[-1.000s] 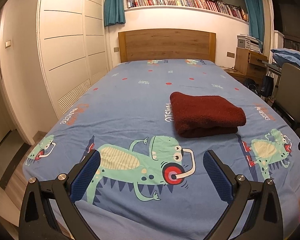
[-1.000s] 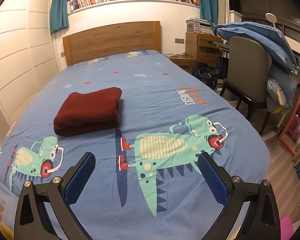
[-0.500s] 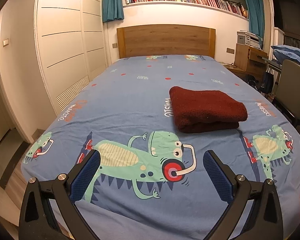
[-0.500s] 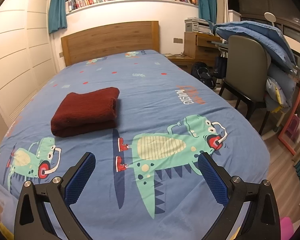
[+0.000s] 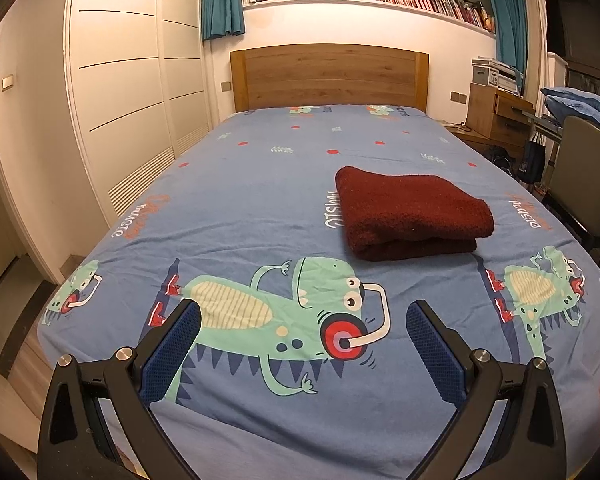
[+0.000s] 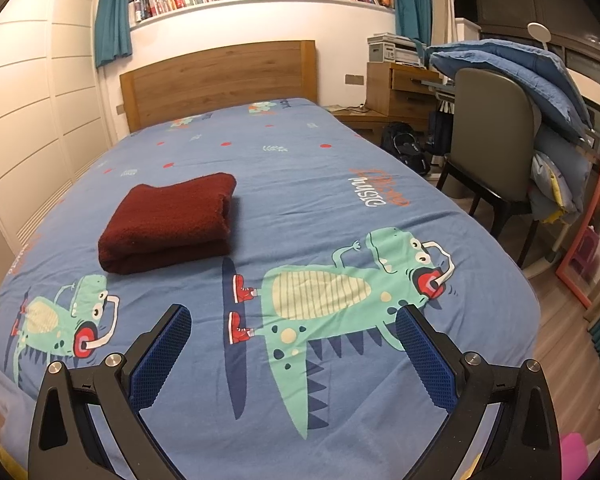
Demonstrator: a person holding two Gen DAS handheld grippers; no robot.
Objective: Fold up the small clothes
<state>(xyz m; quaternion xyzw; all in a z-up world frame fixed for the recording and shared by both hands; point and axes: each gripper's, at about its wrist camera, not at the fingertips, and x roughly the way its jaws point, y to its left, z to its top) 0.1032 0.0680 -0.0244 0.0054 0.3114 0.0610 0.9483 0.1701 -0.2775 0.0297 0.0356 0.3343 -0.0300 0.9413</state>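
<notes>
A dark red fleecy garment (image 5: 408,212) lies folded in a neat rectangle on the blue dinosaur-print bed sheet (image 5: 260,184). It also shows in the right wrist view (image 6: 172,222), left of centre. My left gripper (image 5: 303,340) is open and empty, held above the foot of the bed, well short of the garment. My right gripper (image 6: 293,340) is open and empty too, over the foot of the bed, to the right of the garment.
A wooden headboard (image 5: 328,76) stands at the far end. White wardrobe doors (image 5: 120,80) line the left side. A chair (image 6: 496,144) piled with blue bedding (image 6: 512,68) and a wooden desk (image 6: 404,88) stand to the right of the bed.
Both grippers have drawn back slightly and tilted, so the folded garment sits a little farther and higher in both views. The garment itself has not moved. Both grippers stay open.
</notes>
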